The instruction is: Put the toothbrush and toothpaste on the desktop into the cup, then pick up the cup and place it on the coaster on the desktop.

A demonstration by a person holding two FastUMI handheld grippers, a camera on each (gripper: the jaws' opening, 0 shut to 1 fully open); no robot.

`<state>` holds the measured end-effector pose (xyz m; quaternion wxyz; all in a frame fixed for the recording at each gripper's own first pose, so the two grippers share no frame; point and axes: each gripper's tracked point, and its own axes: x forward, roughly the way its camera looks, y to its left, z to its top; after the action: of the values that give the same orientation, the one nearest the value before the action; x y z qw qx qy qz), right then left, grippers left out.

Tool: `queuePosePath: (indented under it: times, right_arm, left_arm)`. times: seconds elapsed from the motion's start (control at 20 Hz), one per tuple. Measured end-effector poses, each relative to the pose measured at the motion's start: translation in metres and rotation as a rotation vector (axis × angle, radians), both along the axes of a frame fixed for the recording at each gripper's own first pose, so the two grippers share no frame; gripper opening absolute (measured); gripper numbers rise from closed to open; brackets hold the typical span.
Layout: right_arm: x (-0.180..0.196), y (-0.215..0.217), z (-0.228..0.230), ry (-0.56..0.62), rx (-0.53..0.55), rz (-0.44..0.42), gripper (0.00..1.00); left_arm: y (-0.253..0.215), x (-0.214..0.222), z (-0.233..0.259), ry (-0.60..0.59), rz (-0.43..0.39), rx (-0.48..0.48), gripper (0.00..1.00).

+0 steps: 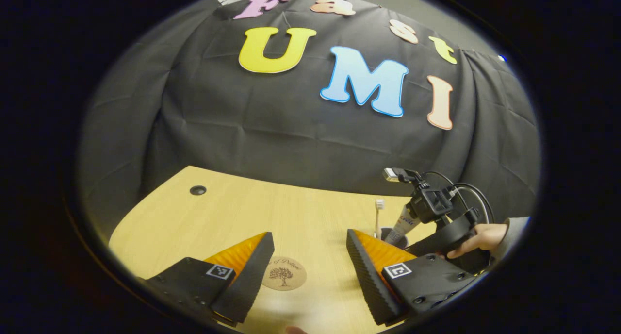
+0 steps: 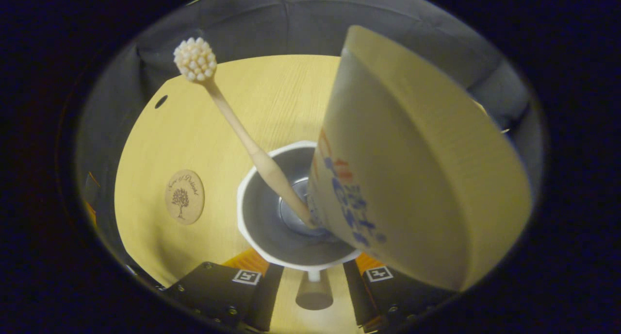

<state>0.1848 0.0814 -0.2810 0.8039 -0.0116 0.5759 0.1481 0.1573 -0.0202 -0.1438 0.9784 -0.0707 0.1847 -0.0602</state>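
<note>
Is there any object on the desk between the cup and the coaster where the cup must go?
Nothing visible. In the right gripper view, the cup, holding the toothbrush and toothpaste, stands to the right of the coaster, with only bare desk between them.

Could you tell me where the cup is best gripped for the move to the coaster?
Grip the cup by its handle, which points toward the right hand-held gripper; come in level from that side, since the toothbrush and toothpaste crowd the mouth.
</note>
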Motion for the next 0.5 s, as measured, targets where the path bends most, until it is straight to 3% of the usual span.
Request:
queuePosePath:
  times: [0.05, 0.15, 0.45, 0.5]
  right_arm:
    - [-0.002, -0.002, -0.002, 0.005, -0.012, 0.008, 0.59]
    - [-0.001, -0.003, -0.003, 0.018, -0.016, -0.012, 0.29]
    - [-0.002, 0.001, 0.007, -0.009, -0.025, -0.006, 0.27]
    - [-0.003, 0.004, 0.012, -0.016, -0.014, -0.003, 0.32]
  left_arm:
    - [0.001, 0.000, 0.000, 0.000, 0.004, 0.000, 0.96]
    - [0.005, -0.005, -0.001, 0.000, 0.013, 0.001, 0.96]
    - [0.022, -0.012, 0.004, -0.002, 0.049, 0.001, 0.96]
    - [0.025, -0.016, 0.005, -0.002, 0.056, -0.001, 0.96]
